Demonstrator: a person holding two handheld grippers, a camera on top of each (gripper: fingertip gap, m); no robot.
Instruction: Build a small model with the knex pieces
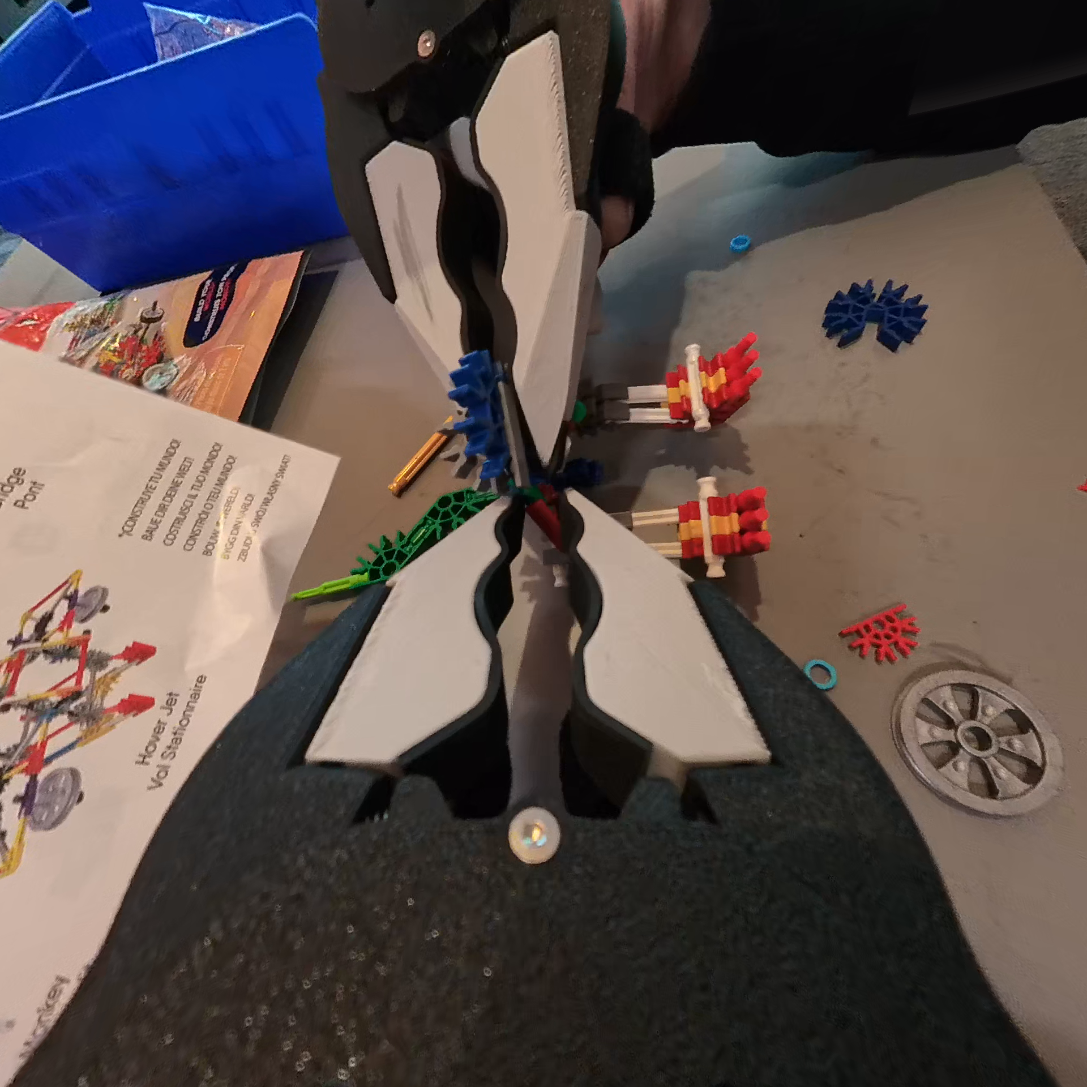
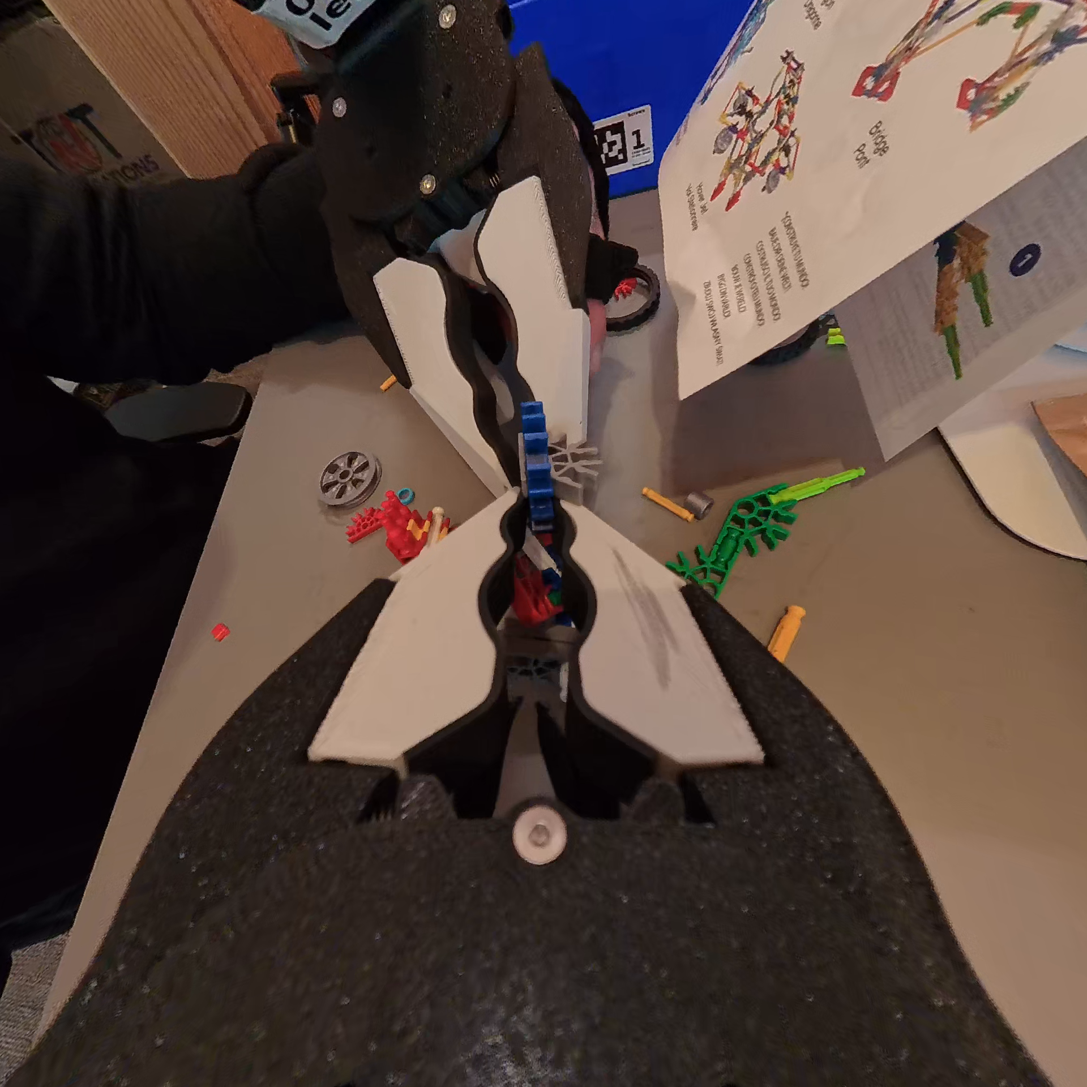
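My two grippers meet tip to tip above the grey table (image 1: 882,529) and both are shut on one small toy assembly. In the left wrist view, my left gripper (image 1: 541,506) clamps its red piece (image 1: 540,517), with a white rod (image 1: 559,573) between the fingers. The right gripper (image 1: 532,464) comes down from above, and a blue toothed connector (image 1: 479,420) sticks out beside its fingers. In the right wrist view, my right gripper (image 2: 538,500) holds red, blue and grey pieces (image 2: 532,594). The blue connector (image 2: 534,464) and a grey connector (image 2: 573,464) stand at the tips of the left gripper (image 2: 517,482).
Two red-and-yellow assemblies (image 1: 714,385) (image 1: 726,520), a blue connector pair (image 1: 876,314), a red snowflake connector (image 1: 880,632), a grey wheel (image 1: 976,744) and teal rings (image 1: 820,673) lie right. Green connectors (image 1: 423,535), an orange rod (image 1: 420,462), a printed sheet (image 1: 147,559) and a blue bin (image 1: 147,147) lie left. Only a small space, under 4 cm, lies between the two pairs of fingers. My left tips are roughly 11 centimetres from the red snowflake connector (image 1: 880,632). It is also in sight in the right wrist view (image 2: 367,524).
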